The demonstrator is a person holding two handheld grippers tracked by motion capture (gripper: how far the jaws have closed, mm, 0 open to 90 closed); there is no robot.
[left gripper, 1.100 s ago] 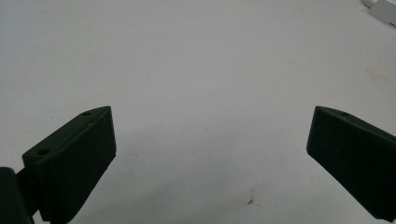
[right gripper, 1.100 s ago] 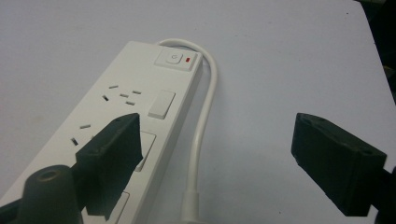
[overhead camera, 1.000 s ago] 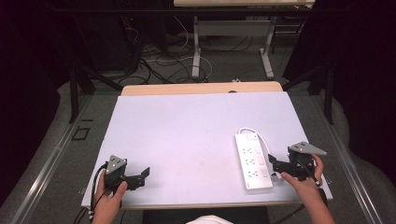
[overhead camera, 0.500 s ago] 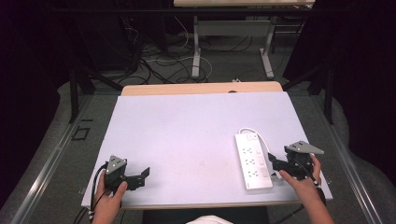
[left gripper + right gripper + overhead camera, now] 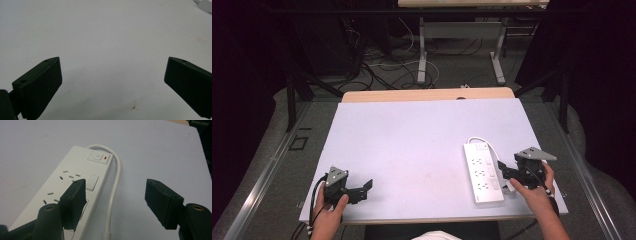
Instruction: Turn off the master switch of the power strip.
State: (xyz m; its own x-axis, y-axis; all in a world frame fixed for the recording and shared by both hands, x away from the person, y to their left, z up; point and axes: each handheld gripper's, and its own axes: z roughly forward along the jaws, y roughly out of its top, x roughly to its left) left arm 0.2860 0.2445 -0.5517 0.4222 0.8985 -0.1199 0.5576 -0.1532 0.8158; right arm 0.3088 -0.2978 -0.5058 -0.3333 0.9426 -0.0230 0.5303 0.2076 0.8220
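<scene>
power strip (image 5: 482, 172): white, long and flat, rows of sockets on top, a switch with a red mark at its far end
cord (image 5: 113, 187): white, loops out of the far end and runs back along the strip's right side
place: right part of the pale table (image 5: 412, 145), near the front edge
right gripper (image 5: 115, 195): jaws have just been closing, now partly open over the strip's right edge and cord, not pressing either
left gripper (image 5: 112, 72): jaws wide apart, nothing between them, over bare table at front left
</scene>
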